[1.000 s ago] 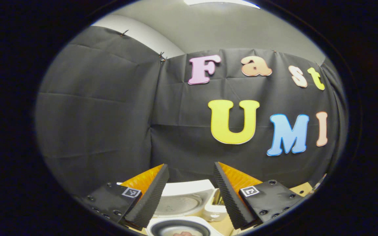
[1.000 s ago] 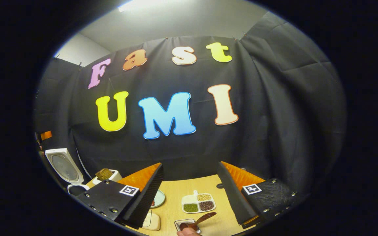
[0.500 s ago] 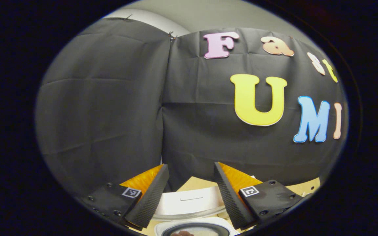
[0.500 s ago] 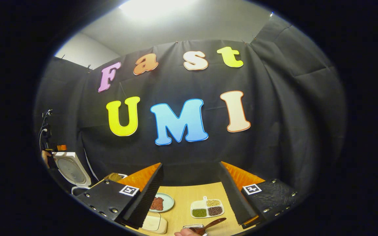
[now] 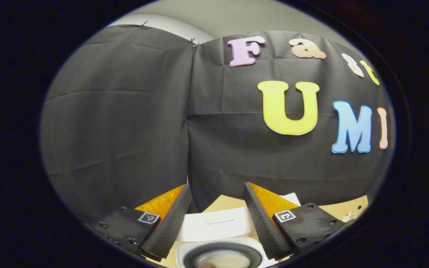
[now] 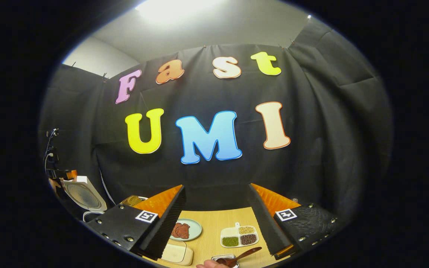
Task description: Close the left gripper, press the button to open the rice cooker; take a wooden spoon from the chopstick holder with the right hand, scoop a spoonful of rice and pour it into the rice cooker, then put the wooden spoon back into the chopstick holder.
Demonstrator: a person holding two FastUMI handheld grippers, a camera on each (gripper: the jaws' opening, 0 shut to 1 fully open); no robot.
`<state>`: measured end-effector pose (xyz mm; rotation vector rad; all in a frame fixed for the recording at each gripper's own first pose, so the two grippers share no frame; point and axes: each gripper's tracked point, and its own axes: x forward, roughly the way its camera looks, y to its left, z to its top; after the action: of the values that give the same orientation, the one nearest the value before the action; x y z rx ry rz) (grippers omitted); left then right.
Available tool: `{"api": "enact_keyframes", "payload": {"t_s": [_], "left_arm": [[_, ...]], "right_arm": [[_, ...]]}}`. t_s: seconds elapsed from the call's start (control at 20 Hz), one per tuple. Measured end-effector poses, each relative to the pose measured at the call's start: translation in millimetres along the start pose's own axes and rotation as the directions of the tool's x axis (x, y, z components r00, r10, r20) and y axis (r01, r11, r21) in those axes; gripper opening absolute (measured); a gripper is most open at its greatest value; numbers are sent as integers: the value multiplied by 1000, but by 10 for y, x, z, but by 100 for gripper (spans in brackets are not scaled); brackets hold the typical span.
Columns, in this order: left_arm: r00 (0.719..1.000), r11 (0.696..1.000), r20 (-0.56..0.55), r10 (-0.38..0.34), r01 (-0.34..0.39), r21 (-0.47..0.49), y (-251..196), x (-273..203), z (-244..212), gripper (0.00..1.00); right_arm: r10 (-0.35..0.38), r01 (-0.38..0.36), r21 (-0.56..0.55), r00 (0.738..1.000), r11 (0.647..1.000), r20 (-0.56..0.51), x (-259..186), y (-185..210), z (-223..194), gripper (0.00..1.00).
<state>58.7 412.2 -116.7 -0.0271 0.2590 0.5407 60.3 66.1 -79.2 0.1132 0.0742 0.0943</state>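
One open white rice cooker (image 6: 82, 195), one brown wooden spoon (image 6: 241, 255), one pale green round plate (image 6: 196, 229), one white divided dish (image 6: 239, 236) with four compartments of grains, and one cream rectangular block (image 6: 177, 252) sat on one light wooden table (image 6: 218, 219).

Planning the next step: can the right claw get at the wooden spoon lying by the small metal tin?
Probably yes. The right claw is open, and the wooden spoon lies just below and ahead of it on the table, with nothing between; it would need to dip down.
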Motion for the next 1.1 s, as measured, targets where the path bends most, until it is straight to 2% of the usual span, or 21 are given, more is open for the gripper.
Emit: {"api": "enact_keyframes", "payload": {"t_s": [0.1, 0.2, 0.25, 0.35, 0.4, 0.45, 0.55, 0.6, 0.7, 0.75, 0.85, 0.9, 1.05, 1.1], "left_arm": [[1000, 1000, -2, 1, -1, -10, -71, -172, -90, 92], [1000, 1000, 11, 15, -15, -3, -111, -381, -227, 91], [1000, 1000, 20, 20, -20, 1, -138, -467, -316, 100], [999, 1000, 25, 29, -28, -2, -183, -636, -471, 96], [999, 1000, 22, 29, -29, -2, -208, -703, -556, 100], [999, 1000, 21, 29, -29, -2, -229, -780, -637, 96], [999, 1000, 20, 28, -28, 0, -271, -887, -783, 100], [999, 1000, 17, 27, -27, 1, -290, -967, -909, 90], [1000, 1000, -5, 25, -25, -9, -318, -1063, -1079, 100], [999, 1000, -22, 26, -26, -12, -341, -1087, -1160, 90], [998, 999, -60, 27, -28, -18, -384, -1132, -1339, 100], [996, 999, -86, 25, -27, -21, -406, -1174, -1441, 96], [986, 999, -167, 14, -19, -30, -443, -1241, -1737, 96], [983, 999, -186, 10, -16, -28, -444, -1257, -1807, 100]], "right_arm": [[17, -17, -4, 1000, 1000, 3, 8, 68, 14, 99], [40, -40, -16, 999, 999, -7, 17, 156, -19, 99], [53, -53, -19, 999, 998, -13, 15, 204, -42, 99], [74, -74, -25, 997, 997, -21, 13, 281, -54, 99], [91, -91, -27, 996, 995, -23, 12, 332, -60, 99], [111, -112, -31, 993, 993, -34, 20, 385, -92, 99], [136, -138, -43, 989, 990, -52, 14, 451, -127, 99], [145, -147, -40, 988, 988, -53, 20, 478, -127, 99], [153, -155, -39, 987, 987, -48, 27, 516, -104, 99], [157, -159, -42, 986, 986, -49, 32, 526, -112, 99], [165, -167, -47, 985, 985, -55, 31, 551, -131, 99], [170, -172, -45, 984, 984, -60, 30, 567, -137, 99], [177, -180, -35, 981, 983, -79, 46, 567, -179, 99], [178, -181, -30, 981, 983, -82, 59, 570, -178, 99]]}}
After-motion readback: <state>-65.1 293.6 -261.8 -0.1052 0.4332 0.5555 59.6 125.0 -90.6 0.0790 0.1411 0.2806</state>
